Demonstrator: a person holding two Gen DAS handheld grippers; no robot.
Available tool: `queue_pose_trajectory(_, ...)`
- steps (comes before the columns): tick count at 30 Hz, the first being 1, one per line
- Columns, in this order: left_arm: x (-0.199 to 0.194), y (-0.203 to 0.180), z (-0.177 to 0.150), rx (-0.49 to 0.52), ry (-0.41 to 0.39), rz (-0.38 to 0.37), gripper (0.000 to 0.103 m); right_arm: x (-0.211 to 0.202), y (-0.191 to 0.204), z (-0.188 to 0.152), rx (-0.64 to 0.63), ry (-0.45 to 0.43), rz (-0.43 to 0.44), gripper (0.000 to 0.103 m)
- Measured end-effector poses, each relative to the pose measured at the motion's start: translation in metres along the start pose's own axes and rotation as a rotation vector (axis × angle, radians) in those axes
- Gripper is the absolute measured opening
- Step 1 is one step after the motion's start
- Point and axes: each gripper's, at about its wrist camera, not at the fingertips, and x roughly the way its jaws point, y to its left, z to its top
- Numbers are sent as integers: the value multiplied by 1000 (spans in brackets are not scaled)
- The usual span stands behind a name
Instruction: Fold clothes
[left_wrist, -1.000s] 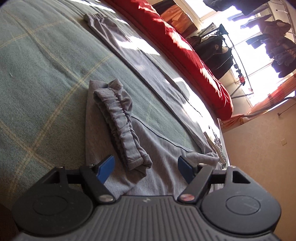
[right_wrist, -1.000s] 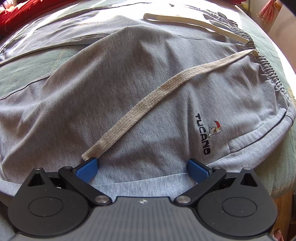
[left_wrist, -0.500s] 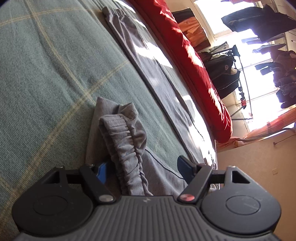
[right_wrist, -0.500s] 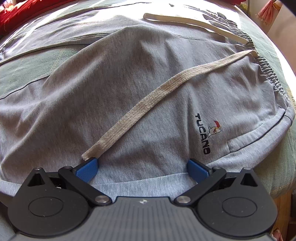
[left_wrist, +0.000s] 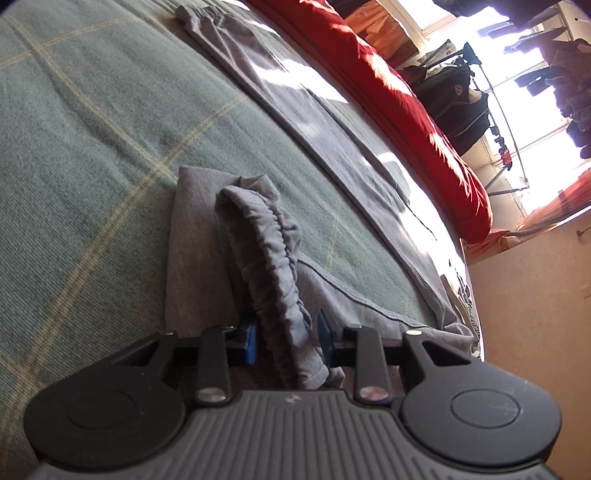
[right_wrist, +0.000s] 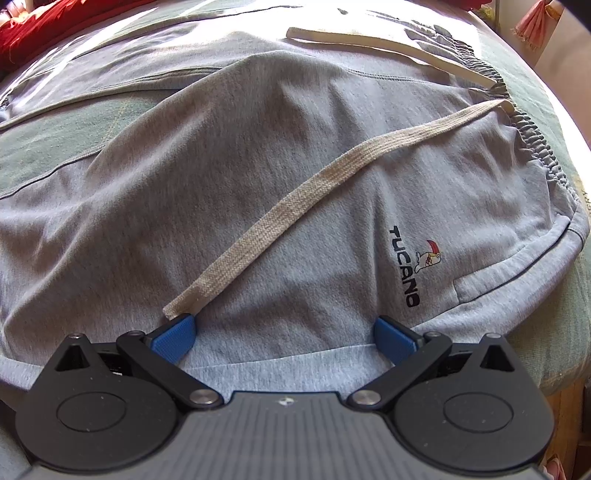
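Note:
Grey sweatpants lie spread on a green plaid blanket (left_wrist: 92, 147). In the left wrist view one leg ends in a gathered elastic cuff (left_wrist: 269, 251), folded back on itself. My left gripper (left_wrist: 288, 341) is closing its jaws on that cuff, and both blue pads touch the fabric between them. The other leg (left_wrist: 295, 96) stretches away toward the far side. In the right wrist view my right gripper (right_wrist: 284, 332) stands open over the sweatpants' (right_wrist: 258, 184) hip area, nothing pinched. A beige drawstring (right_wrist: 295, 199) ends by its left finger. A printed logo (right_wrist: 410, 266) and the elastic waistband (right_wrist: 535, 144) lie to the right.
A red duvet (left_wrist: 399, 92) runs along the far side of the bed. Beyond it a rack of dark clothes (left_wrist: 458, 99) stands by a bright window. The bed's edge drops off toward a beige wall (left_wrist: 535, 332) on the right.
My left gripper moved forward and down over the cuff, and its jaws closed from wide apart onto the fabric. The right gripper and the cloth under it stayed still.

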Motion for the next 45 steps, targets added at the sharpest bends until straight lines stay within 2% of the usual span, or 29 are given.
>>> queue_pose_trajectory(3, -5, 0, -1, 2, -9, 32, 15, -1, -1, -3, 2, 0, -1, 103)
queue_pose_trajectory(7, -18, -5, 2, 24, -34, 72, 13, -2, 1, -1, 1, 10, -5, 103)
queue_pose_trajectory(11, -39, -14, 15, 92, -54, 125, 13, -1, 1, 4, 4, 31, -1, 103)
queue_pose_trajectory(20, -91, -24, 45, 258, -110, 350, 11, -2, -2, 14, 38, 83, 10, 103)
queue_pose_trajectory(27, -119, -3, 62, 239, -161, 461, 9, -6, -3, 17, 77, 100, 23, 103)
queue_pose_trajectory(35, -129, 15, 64, 215, -173, 477, 9, -12, -1, 18, 88, 110, 28, 103)
queue_pose_trajectory(42, -141, 13, 69, 223, -209, 442, 9, -25, -3, 23, 121, 73, 17, 103)
queue_pose_trajectory(45, -140, 16, 67, 231, -193, 449, 9, -29, -2, 25, 122, 64, 14, 103)
